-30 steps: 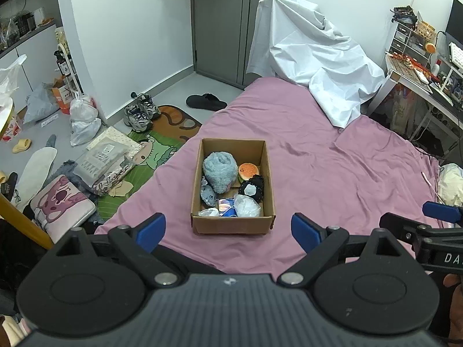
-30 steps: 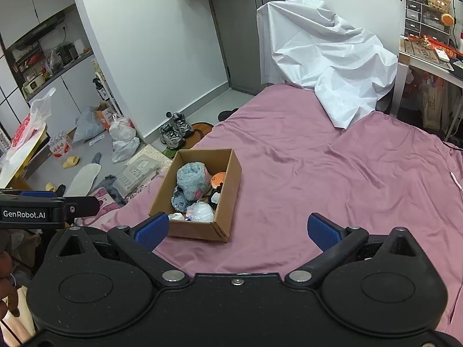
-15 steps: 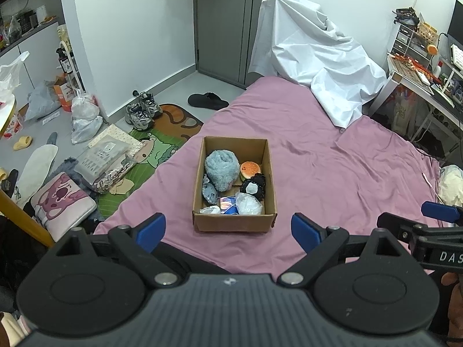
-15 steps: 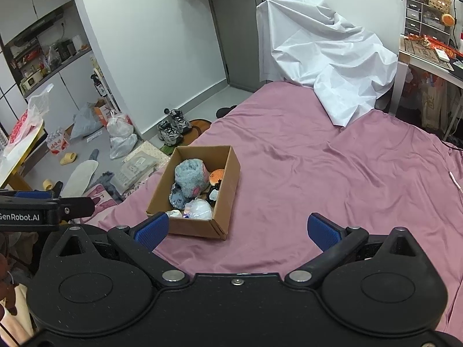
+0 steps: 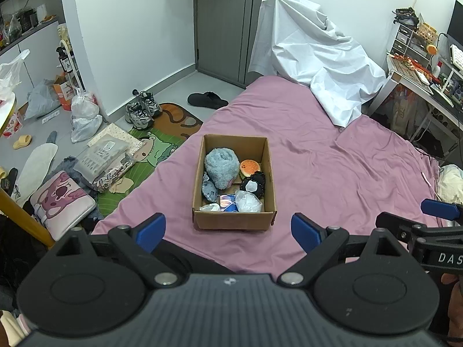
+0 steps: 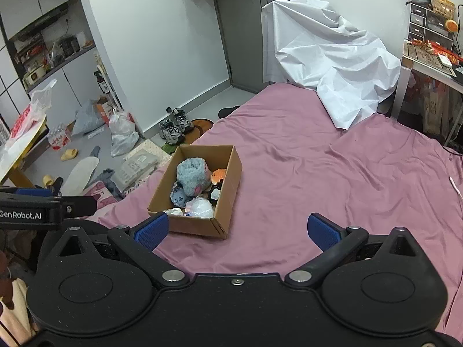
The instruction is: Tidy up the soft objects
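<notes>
A brown cardboard box (image 5: pixel 269 170) (image 6: pixel 231 179) sits on the pink bedsheet (image 5: pixel 332 167) near the bed's left edge. Inside lie soft toys: a fluffy blue-grey plush (image 5: pixel 221 167) (image 6: pixel 192 175), a small orange burger toy (image 5: pixel 250 167) (image 6: pixel 218 175), a black-and-white plush (image 5: pixel 253 185), a small grey-blue plush (image 5: pixel 209 189) and a white wrapped bundle (image 5: pixel 247 201) (image 6: pixel 199 206). My left gripper (image 5: pixel 228 230) hangs open just short of the box, nothing between its blue pads. My right gripper (image 6: pixel 237 230) is also open and empty, to the right of the box.
A white sheet (image 5: pixel 312 55) drapes over something at the head of the bed. The floor on the left holds sneakers (image 5: pixel 141 111), bags, a slipper (image 5: pixel 207 99) and a cushion (image 5: pixel 62 195). A cluttered desk (image 5: pixel 416 72) stands at the right.
The views have shifted only slightly; the box sits a touch differently in frame. Both grippers stay open and nothing in the box has moved.
</notes>
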Available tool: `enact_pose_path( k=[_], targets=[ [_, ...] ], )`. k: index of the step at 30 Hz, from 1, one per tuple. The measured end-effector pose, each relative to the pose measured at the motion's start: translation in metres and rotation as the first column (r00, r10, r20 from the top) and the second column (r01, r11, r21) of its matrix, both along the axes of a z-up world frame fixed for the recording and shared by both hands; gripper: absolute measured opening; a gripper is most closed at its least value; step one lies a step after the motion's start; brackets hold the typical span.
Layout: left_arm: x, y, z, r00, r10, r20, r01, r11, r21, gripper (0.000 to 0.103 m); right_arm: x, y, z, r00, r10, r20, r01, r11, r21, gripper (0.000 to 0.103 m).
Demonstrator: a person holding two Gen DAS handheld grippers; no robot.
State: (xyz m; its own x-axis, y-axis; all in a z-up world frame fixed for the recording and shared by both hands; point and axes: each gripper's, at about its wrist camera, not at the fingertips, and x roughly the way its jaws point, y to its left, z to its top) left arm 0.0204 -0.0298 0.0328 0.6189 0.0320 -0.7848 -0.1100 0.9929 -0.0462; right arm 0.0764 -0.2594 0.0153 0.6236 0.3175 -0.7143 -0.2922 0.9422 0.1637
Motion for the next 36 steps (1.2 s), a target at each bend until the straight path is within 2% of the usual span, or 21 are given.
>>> enact_pose_path(
  k=[27, 36],
  targets=[
    [-0.001, 0.001, -0.002, 1.000, 0.005, -0.004, -0.005, 1.000, -0.006, 0.093, -0.001, -0.001, 0.001, 1.000, 0.000, 0.003, 0.000, 1.000, 0.000, 0.103],
    [0.000, -0.003, -0.010, 1.000, -0.008, -0.010, 0.008, 1.000, -0.005, 0.093, -0.002, -0.001, -0.002, 1.000, 0.012, -0.004, -0.012, 1.000, -0.008, 0.103]
  ],
)
